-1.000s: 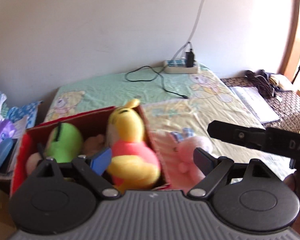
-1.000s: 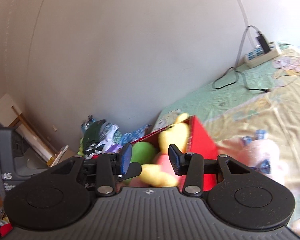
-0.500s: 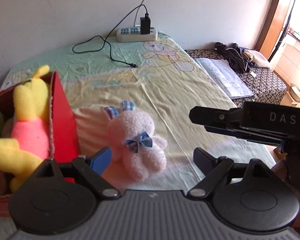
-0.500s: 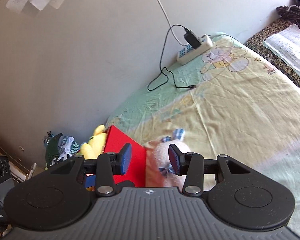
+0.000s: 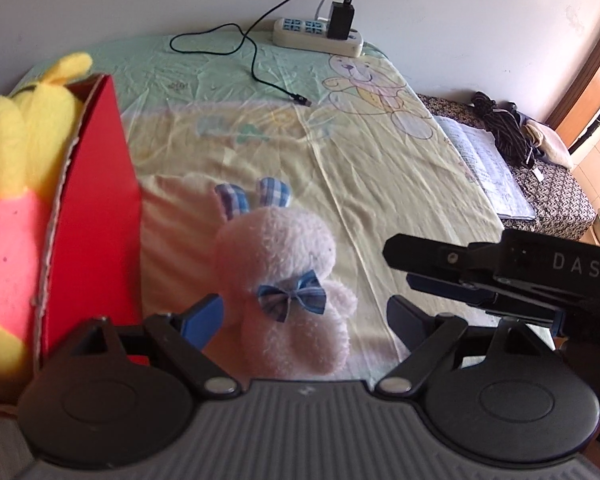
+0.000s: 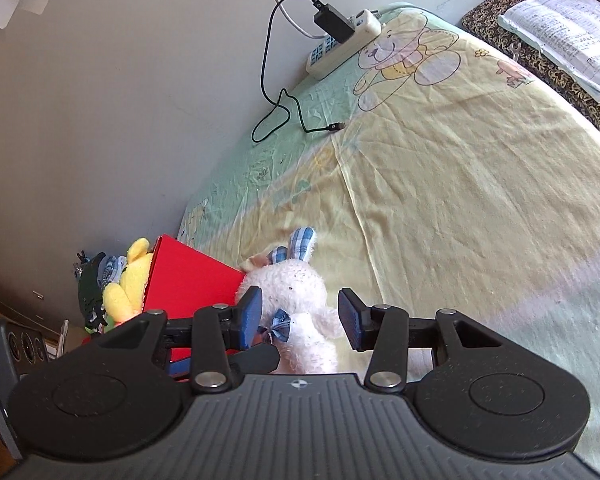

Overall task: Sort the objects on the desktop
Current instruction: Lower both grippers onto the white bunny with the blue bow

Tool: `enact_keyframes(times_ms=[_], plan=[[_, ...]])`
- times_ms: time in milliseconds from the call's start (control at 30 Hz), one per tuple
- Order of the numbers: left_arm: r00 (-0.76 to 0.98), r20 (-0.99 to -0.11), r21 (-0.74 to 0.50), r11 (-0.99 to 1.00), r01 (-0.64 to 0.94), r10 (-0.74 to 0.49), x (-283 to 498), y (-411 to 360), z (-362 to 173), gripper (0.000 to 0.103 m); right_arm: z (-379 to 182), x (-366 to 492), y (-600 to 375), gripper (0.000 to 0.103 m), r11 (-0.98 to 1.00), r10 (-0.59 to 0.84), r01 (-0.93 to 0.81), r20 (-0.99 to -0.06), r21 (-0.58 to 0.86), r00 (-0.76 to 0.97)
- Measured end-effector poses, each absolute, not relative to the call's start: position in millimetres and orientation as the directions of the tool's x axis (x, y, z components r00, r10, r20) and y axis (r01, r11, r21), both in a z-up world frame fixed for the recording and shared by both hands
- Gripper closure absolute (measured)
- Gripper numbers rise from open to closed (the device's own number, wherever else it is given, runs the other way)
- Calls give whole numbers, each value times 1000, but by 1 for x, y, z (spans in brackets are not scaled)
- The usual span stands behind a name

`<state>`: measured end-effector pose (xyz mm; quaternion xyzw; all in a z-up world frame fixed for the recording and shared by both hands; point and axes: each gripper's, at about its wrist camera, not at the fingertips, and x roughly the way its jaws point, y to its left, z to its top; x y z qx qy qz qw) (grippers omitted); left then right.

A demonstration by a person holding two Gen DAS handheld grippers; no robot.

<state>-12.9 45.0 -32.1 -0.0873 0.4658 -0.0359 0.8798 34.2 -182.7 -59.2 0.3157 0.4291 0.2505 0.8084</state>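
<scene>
A pink plush rabbit [image 5: 284,276] with a blue checked bow lies on the yellow-green sheet [image 5: 380,168], right beside a red box [image 5: 96,220]. A yellow plush bear [image 5: 16,152] in a pink top sits in that box. My left gripper [image 5: 304,318] hovers open over the rabbit, its pads apart from the plush. My right gripper [image 6: 300,318] has the rabbit [image 6: 296,300] between its blue pads, and its jaws are opening. It comes in from the right in the left wrist view as a black tool [image 5: 408,270]. The red box [image 6: 188,280] stands left of it.
A white power strip [image 5: 320,34] with a black charger and a trailing cable [image 5: 260,68] lies by the wall at the far end of the sheet. To the right, an open notebook [image 5: 488,168] and dark clothing [image 5: 500,128] rest on a patterned surface.
Both views swung from the red box with its toys over to the pink rabbit and dropped closer. The right gripper's jaws stand wider, with the rabbit between them now.
</scene>
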Motion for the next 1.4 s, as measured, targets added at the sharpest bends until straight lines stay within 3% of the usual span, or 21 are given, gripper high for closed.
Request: enact_keyframes(times_ms=[467, 733, 1000, 1400], plan=[[509, -852, -194, 977, -87, -124, 19, 55, -62, 31, -92, 79, -157, 53, 640, 752, -168, -567, 749, 335], [491, -863, -195, 975, -106, -119, 28, 59, -70, 31, -103, 96, -142, 48, 595, 798, -199, -540, 779, 268], [485, -868, -172, 980, -101, -103, 32, 58, -71, 31, -123, 106, -138, 45, 507, 855, -119, -480, 854, 197], [510, -848, -170, 985, -5, -144, 20, 43, -61, 31, -121, 103, -148, 52, 506, 856, -97, -485, 857, 181]])
